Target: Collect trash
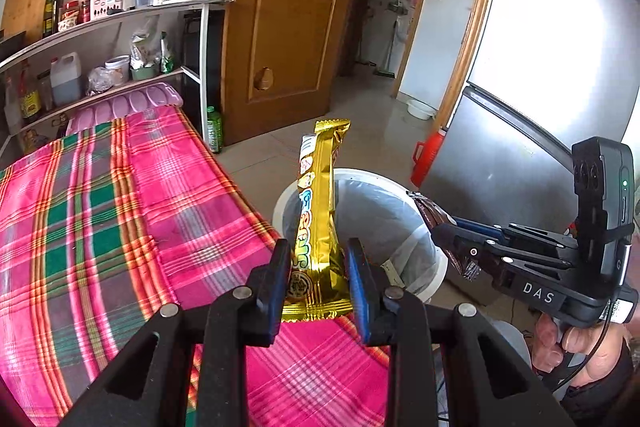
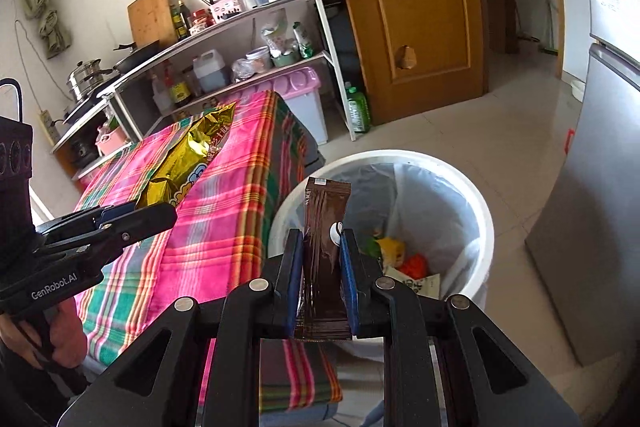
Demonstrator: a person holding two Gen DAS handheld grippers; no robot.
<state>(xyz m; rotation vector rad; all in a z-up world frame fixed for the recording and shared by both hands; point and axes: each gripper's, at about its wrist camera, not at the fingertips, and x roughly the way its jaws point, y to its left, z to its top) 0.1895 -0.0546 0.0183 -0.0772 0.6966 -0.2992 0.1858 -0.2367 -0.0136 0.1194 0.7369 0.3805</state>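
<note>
**plaidfan:** Left wrist view first. The left hand-held gripper (image 1: 318,279) is clamped on a long gold foil snack wrapper (image 1: 318,211), pads pinching its lower end so it stands nearly upright. It's still over the edge of the pink-and-green plaid tabletop (image 1: 120,207), and the round white plastic bin with a clear liner (image 1: 416,227) sits just past that edge on the floor. The right hand-held gripper (image 1: 440,227) shows at the right side, holding something dark brown beside the bin. How would you finish this?

**binrat:** I'd get the whole wrapper over the bin mouth before letting go. It's tall and light, so if only the top is past the rim it could tip back onto the cloth.

**plaidfan:** Right wrist view. The right hand-held gripper (image 2: 322,267) is closed on a flat dark brown glossy sachet (image 2: 324,247), pointing at the near side of the bin's white rim (image 2: 476,195). Some trash is already in the bottom. The left hand-held gripper (image 2: 160,213) is off to the left over the cloth.

**binrat:** That one looks closer to ready. Push it a bit further toward the middle, lower it, then open. Drop them one after another so the two grippers don't bump over the opening.
</note>
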